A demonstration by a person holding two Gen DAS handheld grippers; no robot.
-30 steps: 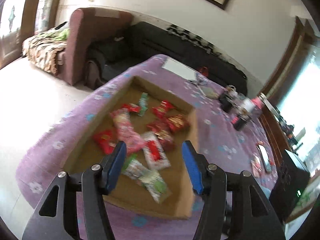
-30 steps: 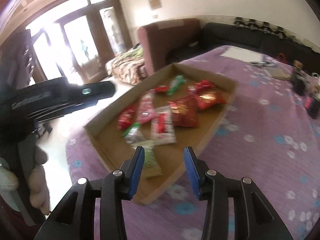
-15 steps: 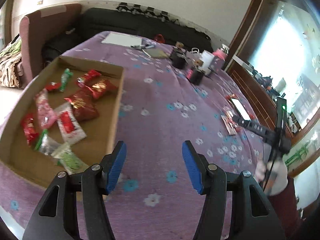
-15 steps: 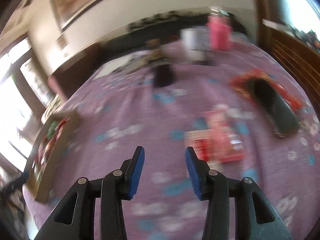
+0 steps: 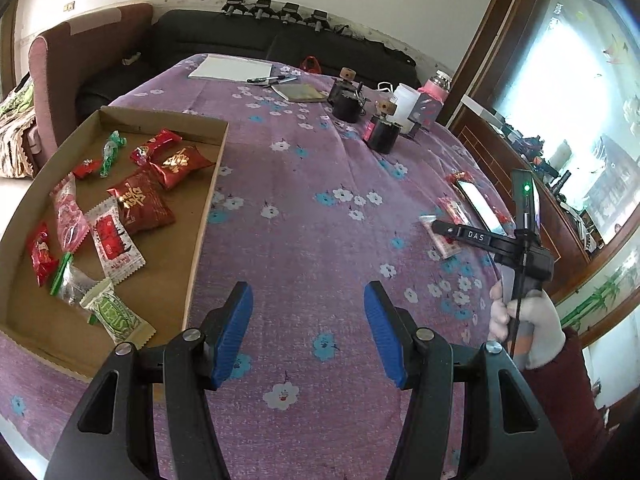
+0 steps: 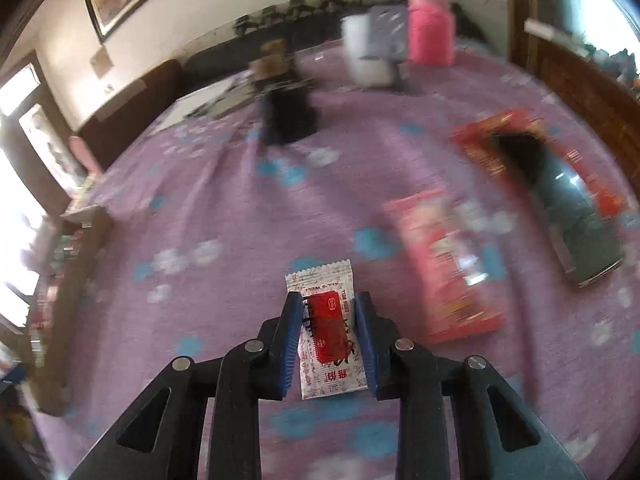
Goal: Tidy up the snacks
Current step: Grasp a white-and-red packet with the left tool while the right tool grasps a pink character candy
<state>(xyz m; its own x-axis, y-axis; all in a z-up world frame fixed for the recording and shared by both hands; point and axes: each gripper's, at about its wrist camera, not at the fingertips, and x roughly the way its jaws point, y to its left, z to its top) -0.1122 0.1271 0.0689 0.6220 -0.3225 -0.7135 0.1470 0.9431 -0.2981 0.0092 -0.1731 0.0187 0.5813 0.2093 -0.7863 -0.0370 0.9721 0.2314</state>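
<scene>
Right claw (image 6: pixel 329 334) is closing its blue ribbed pads on a flat white sachet (image 6: pixel 328 330) with a red label and zigzag ends; the sachet sits between the pads, above the purple flowered cloth (image 6: pixel 224 208) of the tabletop. Left claw (image 5: pixel 308 334) hangs with pads apart and nothing between them. To its left lies a shallow cardboard tray (image 5: pixel 202 216) with glossy crinkled snack packets (image 5: pixel 140 200) in red, pink and green. A gloved hand (image 5: pixel 528 320) grips the right handle.
</scene>
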